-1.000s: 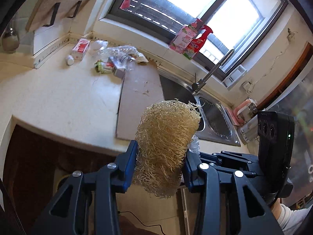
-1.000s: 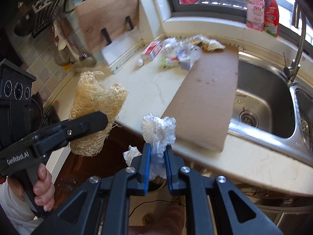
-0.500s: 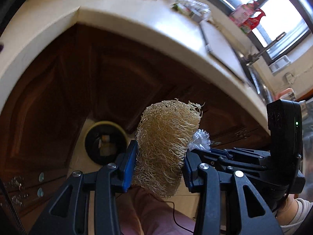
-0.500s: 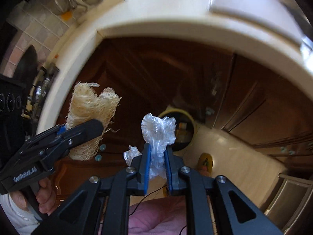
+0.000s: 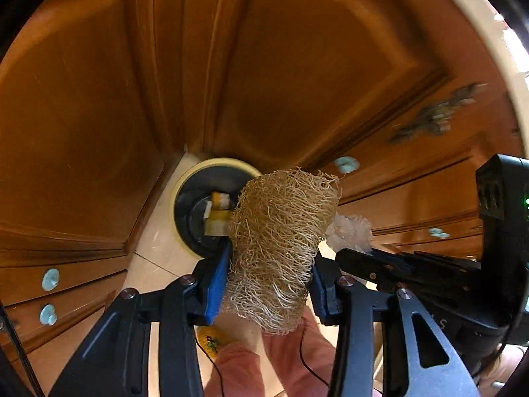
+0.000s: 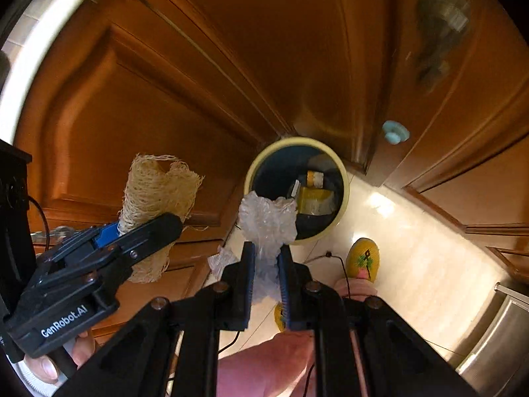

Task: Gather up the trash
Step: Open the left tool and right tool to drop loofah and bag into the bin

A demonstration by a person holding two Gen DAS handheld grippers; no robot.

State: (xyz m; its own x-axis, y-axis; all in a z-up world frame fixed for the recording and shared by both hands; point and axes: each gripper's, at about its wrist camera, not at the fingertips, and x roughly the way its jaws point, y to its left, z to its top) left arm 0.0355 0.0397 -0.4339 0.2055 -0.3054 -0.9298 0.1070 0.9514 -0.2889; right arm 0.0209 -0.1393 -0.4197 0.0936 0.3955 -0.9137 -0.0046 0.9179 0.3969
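Observation:
A tan fibrous loofah (image 5: pixel 277 244) is clamped between the blue pads of my left gripper (image 5: pixel 269 284), which points steeply down. The loofah (image 6: pixel 155 201) and left gripper (image 6: pixel 139 231) also show at the left of the right wrist view. My right gripper (image 6: pixel 266 264) is shut on a crumpled clear plastic wrapper (image 6: pixel 267 221); that wrapper (image 5: pixel 350 231) peeks out beside the loofah. Below both stands a round yellow-rimmed trash bin (image 6: pixel 258 168), seen again as the bin (image 5: pixel 185 185), with yellow packaging (image 6: pixel 314 198) lying inside.
Brown wooden cabinet doors (image 6: pixel 165 99) with pale knobs (image 6: pixel 395 132) rise close behind the bin. The floor is pale glossy tile (image 6: pixel 413 248). A person's pink-clad legs (image 6: pixel 271 364) and yellow slippers (image 6: pixel 363 258) are below. A steel appliance edge (image 6: pixel 496 337) sits at the right.
Both grippers have dropped from countertop height to low in front of the cabinets and tilted downward. The bin has grown larger in view. Loofah and wrapper remain gripped.

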